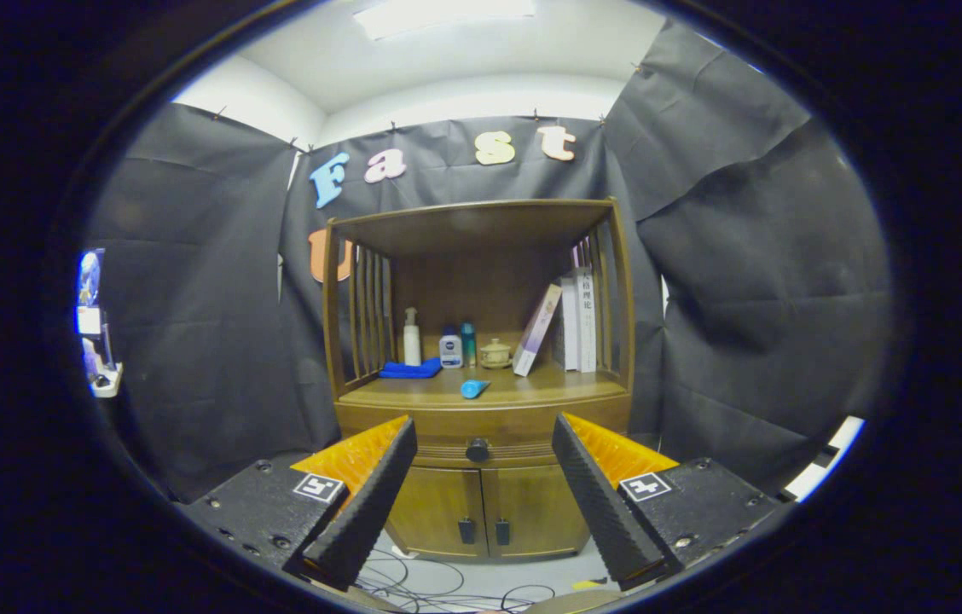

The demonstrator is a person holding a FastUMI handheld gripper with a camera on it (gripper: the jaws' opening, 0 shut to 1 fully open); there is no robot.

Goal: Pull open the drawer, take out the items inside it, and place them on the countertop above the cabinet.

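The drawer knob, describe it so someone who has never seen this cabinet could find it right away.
Start at the wooden cabinet beyond the open gripper. Below its countertop runs the closed drawer; the drawer knob sits at its centre. It is a single round dark knob, unlike the paired door handles lower down.

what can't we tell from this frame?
- Drawer contents: gripper view, the drawer front is closed and hides them.
- Book titles and bottle labels: too small to read.
- Lower cabinet doors: closed, inside hidden.
- Fingers of the gripper stand open, well short of the knob.
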